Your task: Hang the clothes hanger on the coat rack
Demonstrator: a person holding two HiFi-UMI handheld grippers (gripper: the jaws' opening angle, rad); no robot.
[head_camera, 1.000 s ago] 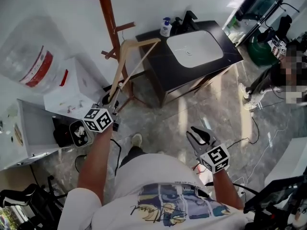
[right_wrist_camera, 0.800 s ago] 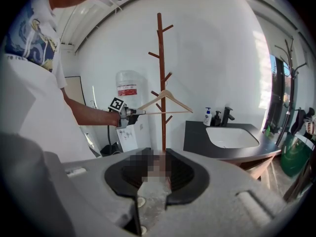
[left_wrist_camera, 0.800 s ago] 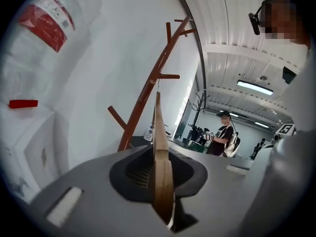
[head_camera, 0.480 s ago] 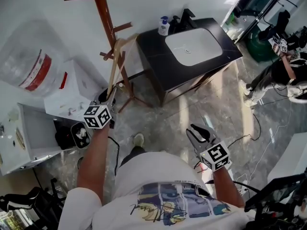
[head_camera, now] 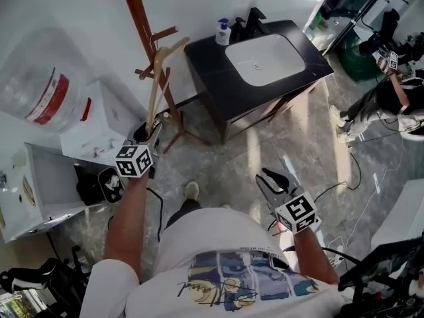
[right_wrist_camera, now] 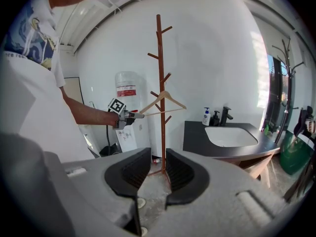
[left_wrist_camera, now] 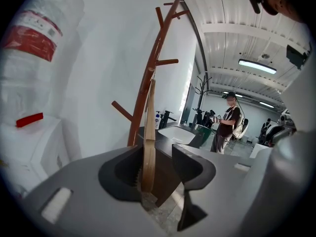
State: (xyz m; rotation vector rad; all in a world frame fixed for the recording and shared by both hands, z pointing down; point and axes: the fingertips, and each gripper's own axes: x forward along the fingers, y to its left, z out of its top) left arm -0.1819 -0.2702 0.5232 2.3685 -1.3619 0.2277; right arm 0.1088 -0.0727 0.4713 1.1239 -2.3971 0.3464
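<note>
The brown wooden coat rack [head_camera: 142, 28] [right_wrist_camera: 160, 83] stands by the white wall. A pale wooden hanger [head_camera: 157, 78] [right_wrist_camera: 163, 101] has its hook at a peg on the pole. The hanger's near end [left_wrist_camera: 148, 132] lies between the jaws of my left gripper [head_camera: 151, 130] [left_wrist_camera: 160, 157]. These jaws have just been opening: the wood rests against the left jaw, with a clear gap to the right one. My right gripper [head_camera: 273, 179] [right_wrist_camera: 158, 164] hangs low near my waist, slightly open, holding nothing and pointing at the rack.
A dark vanity with a white sink [head_camera: 265, 61] and a soap bottle [head_camera: 222, 32] stands right of the rack. A white water dispenser [head_camera: 99, 121] with its big bottle [head_camera: 40, 78] stands left. A person [head_camera: 384, 98] is at far right; cables lie on the floor.
The hanger has swung from a broad triangle to nearly edge-on, closer to the pole. My left hand has sunk a little. The right gripper has not moved.
</note>
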